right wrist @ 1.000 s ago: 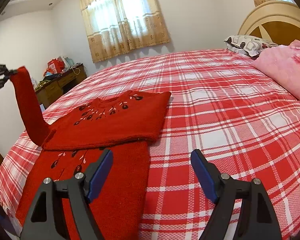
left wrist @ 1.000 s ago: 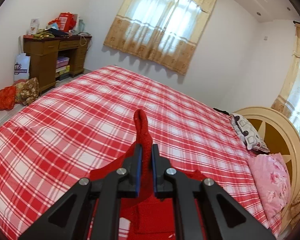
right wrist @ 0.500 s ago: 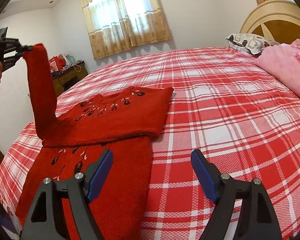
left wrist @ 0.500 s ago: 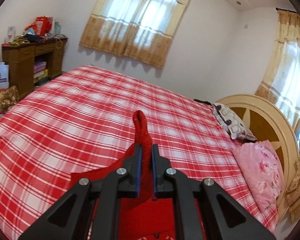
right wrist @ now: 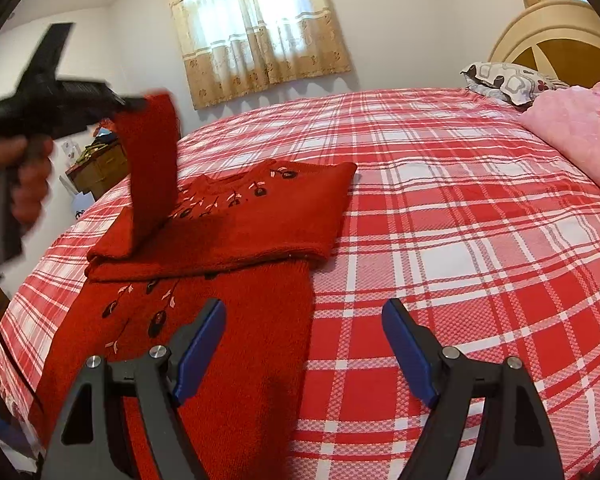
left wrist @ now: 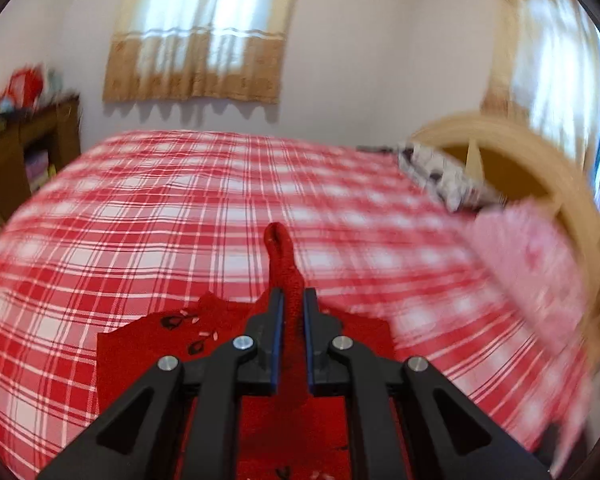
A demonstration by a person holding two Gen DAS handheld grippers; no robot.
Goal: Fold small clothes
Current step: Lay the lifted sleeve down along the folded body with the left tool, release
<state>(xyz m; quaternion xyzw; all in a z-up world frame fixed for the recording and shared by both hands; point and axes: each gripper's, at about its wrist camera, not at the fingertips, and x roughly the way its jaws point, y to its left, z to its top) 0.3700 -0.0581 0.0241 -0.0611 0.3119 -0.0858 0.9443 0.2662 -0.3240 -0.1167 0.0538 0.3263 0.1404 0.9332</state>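
Note:
A red knitted sweater (right wrist: 236, 240) with dark flower embroidery lies partly folded on the red plaid bed (right wrist: 460, 220). My left gripper (left wrist: 291, 300) is shut on the sweater's sleeve (left wrist: 286, 264), whose cuff sticks out past the fingertips. In the right wrist view the left gripper (right wrist: 130, 102) holds the sleeve (right wrist: 152, 168) raised over the sweater's left side. My right gripper (right wrist: 304, 316) is open and empty, low over the sweater's lower right edge.
A pink pillow (right wrist: 576, 128) and a patterned pillow (right wrist: 508, 82) lie by the cream headboard (right wrist: 556, 28) at the right. A wooden desk (left wrist: 24, 148) with clutter stands at the far left. Curtained windows (right wrist: 252, 28) are behind the bed.
My left gripper has carried the raised sleeve rightward, from beside the sweater's left edge to over its body, and has turned toward the headboard. The right gripper has stayed open and still.

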